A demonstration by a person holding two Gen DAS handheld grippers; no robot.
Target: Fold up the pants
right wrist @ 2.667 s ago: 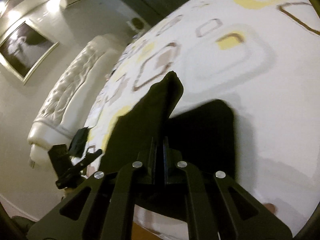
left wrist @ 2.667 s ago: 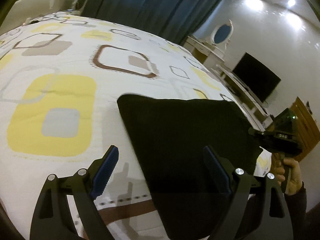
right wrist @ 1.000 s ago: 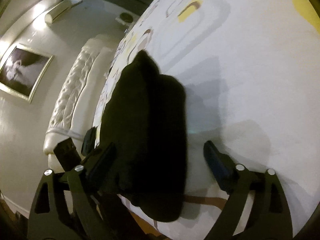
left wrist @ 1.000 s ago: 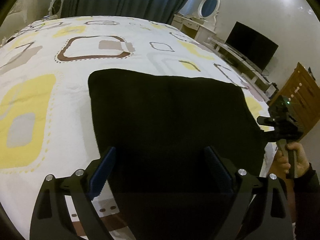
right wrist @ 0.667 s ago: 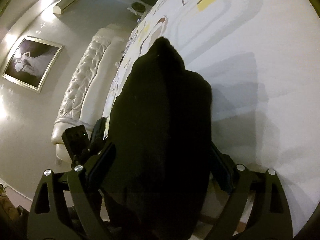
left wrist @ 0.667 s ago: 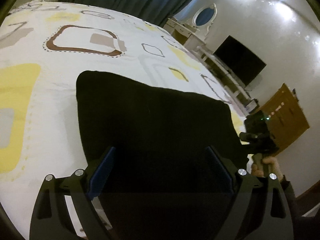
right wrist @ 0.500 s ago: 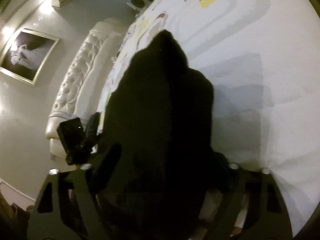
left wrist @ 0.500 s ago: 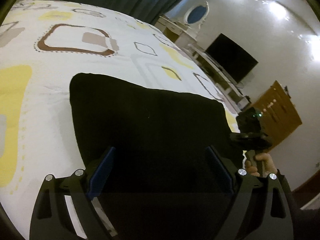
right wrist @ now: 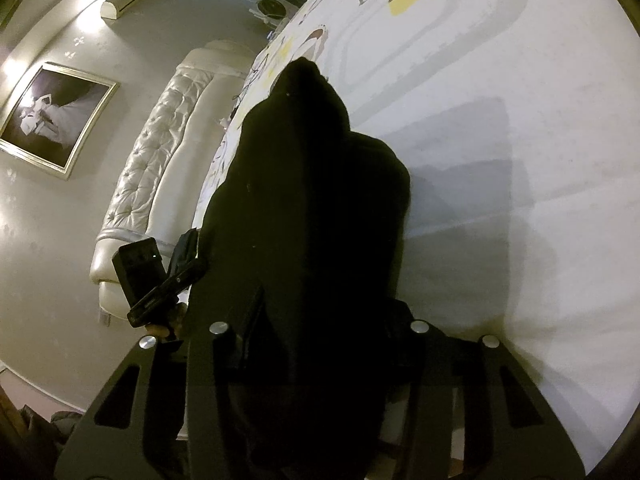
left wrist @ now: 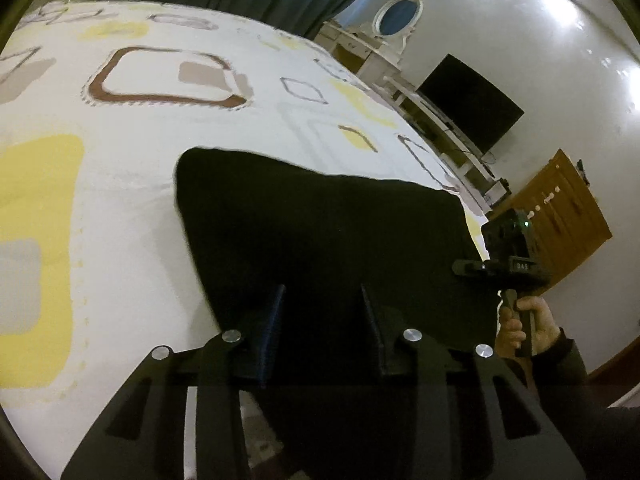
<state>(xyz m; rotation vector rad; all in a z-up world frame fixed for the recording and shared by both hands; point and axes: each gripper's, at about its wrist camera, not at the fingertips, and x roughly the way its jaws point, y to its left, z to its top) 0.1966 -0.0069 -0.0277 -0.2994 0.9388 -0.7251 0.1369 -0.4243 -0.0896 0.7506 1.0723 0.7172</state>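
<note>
Pants of black fabric (left wrist: 320,236), folded flat, lie on the white patterned bedspread (left wrist: 160,128) at the bed's near edge. Left tool (left wrist: 322,320) has its jaws half closed around the hem; right tool (right wrist: 324,320) straddles the fabric, its grip hidden.

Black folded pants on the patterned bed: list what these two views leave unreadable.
- Left wrist view: the black folded pants show no seams or layers, too dark; their near edge is behind the left tool.
- Right wrist view: the right tool fingertips are buried in cloth, so its grip is unreadable.
</note>
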